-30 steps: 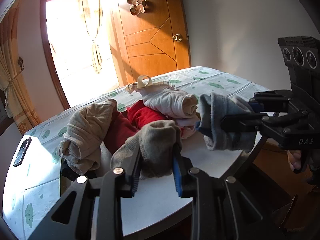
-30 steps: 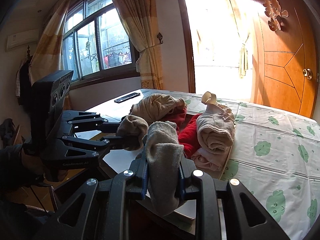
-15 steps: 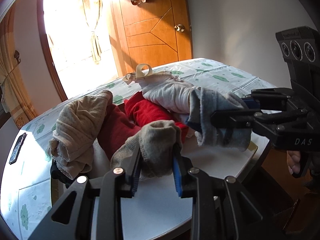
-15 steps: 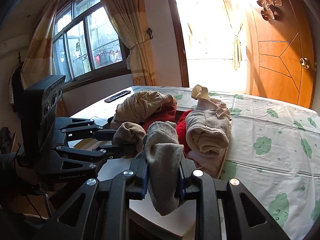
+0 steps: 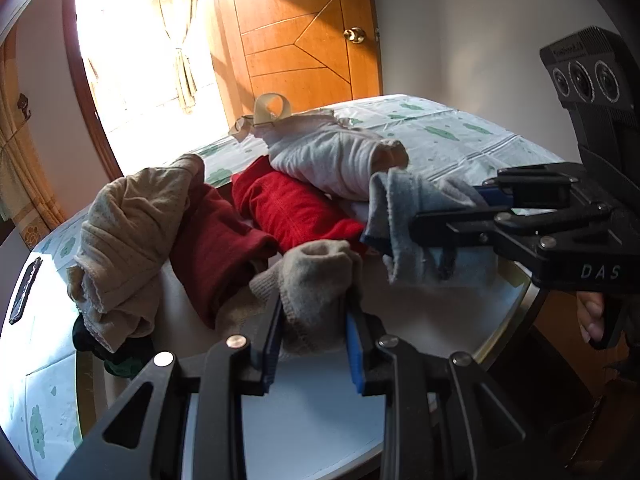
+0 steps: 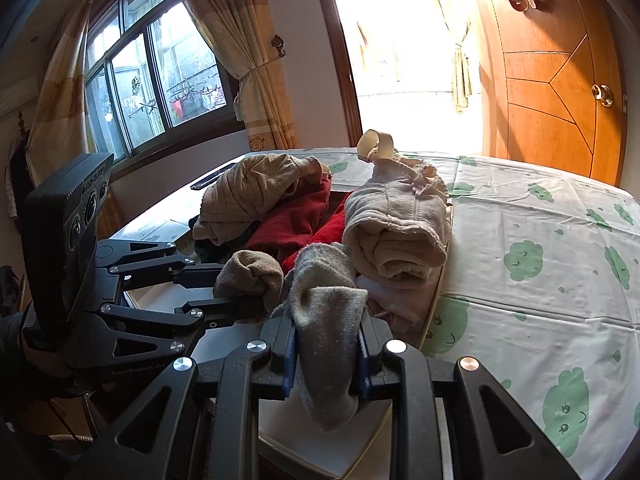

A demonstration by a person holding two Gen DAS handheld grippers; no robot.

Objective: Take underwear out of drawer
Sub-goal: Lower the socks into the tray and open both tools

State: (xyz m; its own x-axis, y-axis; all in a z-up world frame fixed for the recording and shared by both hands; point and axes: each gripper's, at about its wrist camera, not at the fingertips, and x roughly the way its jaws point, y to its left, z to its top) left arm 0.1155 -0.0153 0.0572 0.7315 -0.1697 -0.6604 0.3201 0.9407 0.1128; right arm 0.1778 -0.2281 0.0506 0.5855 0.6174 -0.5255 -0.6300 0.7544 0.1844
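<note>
My left gripper (image 5: 312, 312) is shut on a rolled beige-grey garment (image 5: 316, 280), held over the white drawer floor (image 5: 304, 420). My right gripper (image 6: 326, 320) is shut on a grey-blue rolled garment (image 6: 328, 320), which also shows in the left wrist view (image 5: 404, 224). In the right wrist view the left gripper (image 6: 240, 292) holds its beige roll (image 6: 250, 276) just left of mine. Behind both lie a pile of underwear: a tan piece (image 5: 136, 236), dark red pieces (image 5: 288, 208) and a pale rolled piece (image 5: 332, 160).
The drawer rim (image 6: 438, 300) borders a bed sheet with green prints (image 6: 540, 264) on the right. A black phone (image 5: 25, 292) lies on the sheet at the left. A wooden door (image 5: 304, 36) and a bright window stand behind.
Both grippers have moved forward and lower toward the clothes pile, each keeping its rolled garment. The pile looks larger and closer.
</note>
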